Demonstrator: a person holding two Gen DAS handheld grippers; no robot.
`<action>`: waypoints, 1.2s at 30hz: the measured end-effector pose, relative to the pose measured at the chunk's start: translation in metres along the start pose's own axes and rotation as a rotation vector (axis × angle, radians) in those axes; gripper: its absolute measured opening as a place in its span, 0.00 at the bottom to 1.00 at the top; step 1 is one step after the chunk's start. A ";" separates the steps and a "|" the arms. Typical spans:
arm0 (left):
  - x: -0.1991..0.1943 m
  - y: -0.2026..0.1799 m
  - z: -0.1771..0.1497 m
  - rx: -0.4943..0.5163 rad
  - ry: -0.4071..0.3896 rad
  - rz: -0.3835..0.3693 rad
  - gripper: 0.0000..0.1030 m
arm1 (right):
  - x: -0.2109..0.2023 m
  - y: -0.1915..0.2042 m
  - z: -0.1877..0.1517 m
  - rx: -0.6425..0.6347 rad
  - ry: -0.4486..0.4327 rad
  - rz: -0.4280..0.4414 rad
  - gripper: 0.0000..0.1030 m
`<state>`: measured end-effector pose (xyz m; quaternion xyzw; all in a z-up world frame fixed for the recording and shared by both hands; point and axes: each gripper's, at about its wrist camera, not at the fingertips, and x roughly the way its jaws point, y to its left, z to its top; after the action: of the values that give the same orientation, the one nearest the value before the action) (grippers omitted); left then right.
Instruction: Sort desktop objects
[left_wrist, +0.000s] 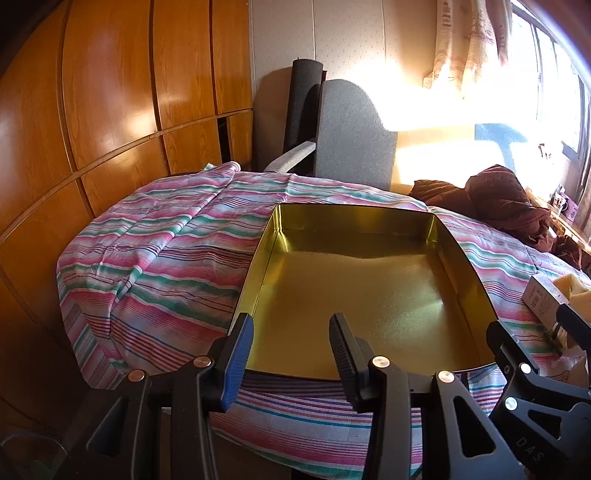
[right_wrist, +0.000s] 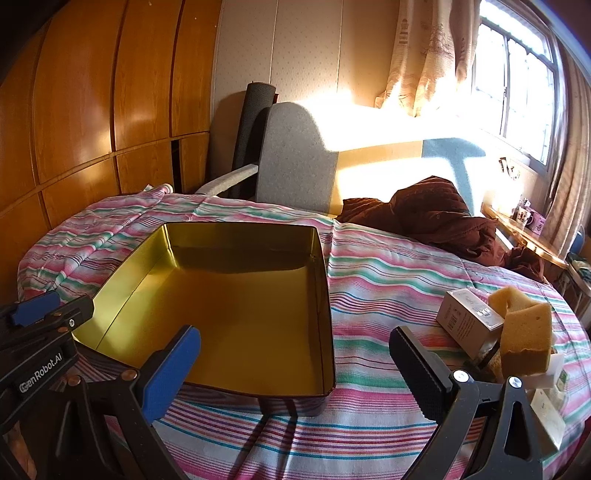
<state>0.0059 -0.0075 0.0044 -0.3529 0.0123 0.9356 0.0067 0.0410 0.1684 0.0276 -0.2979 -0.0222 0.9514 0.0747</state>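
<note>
sponge and a small cardboard box sit together in the lower right of the right wrist view, touching each other on the striped cloth, with a few paper packets just below them. a gold tin stands left of centre in that view with nothing lying inside it; in the left wrist view the same tin fills the middle. that fits either a pile waiting to go into the tin or one taken out of it, and the pictures cannot say which.

the right gripper is spread wide and holds nothing, hanging low in the frame between the tin and the pile. the left gripper is also spread, with nothing between its fingers, over the near edge of the tin.

by its look the sponge is light and soft, so it should squash under a pinch; a hold across its middle seems safest. the box looks light and stiff with smooth printed sides, likely best taken across its two narrow faces. the packets lie flat and thin, which could make them slippery to lift.
</note>
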 end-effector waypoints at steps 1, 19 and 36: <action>0.000 -0.002 0.000 0.008 -0.001 -0.007 0.42 | 0.000 -0.002 -0.001 0.002 0.000 0.000 1.00; -0.019 -0.078 -0.023 0.277 -0.007 -0.344 0.42 | -0.020 -0.075 -0.026 0.087 -0.096 0.082 1.00; -0.007 -0.229 -0.053 0.560 0.119 -0.698 0.44 | -0.088 -0.272 -0.083 0.422 -0.098 -0.024 1.00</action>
<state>0.0508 0.2200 -0.0354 -0.3737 0.1456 0.8160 0.4163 0.1950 0.4232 0.0328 -0.2288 0.1702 0.9474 0.1455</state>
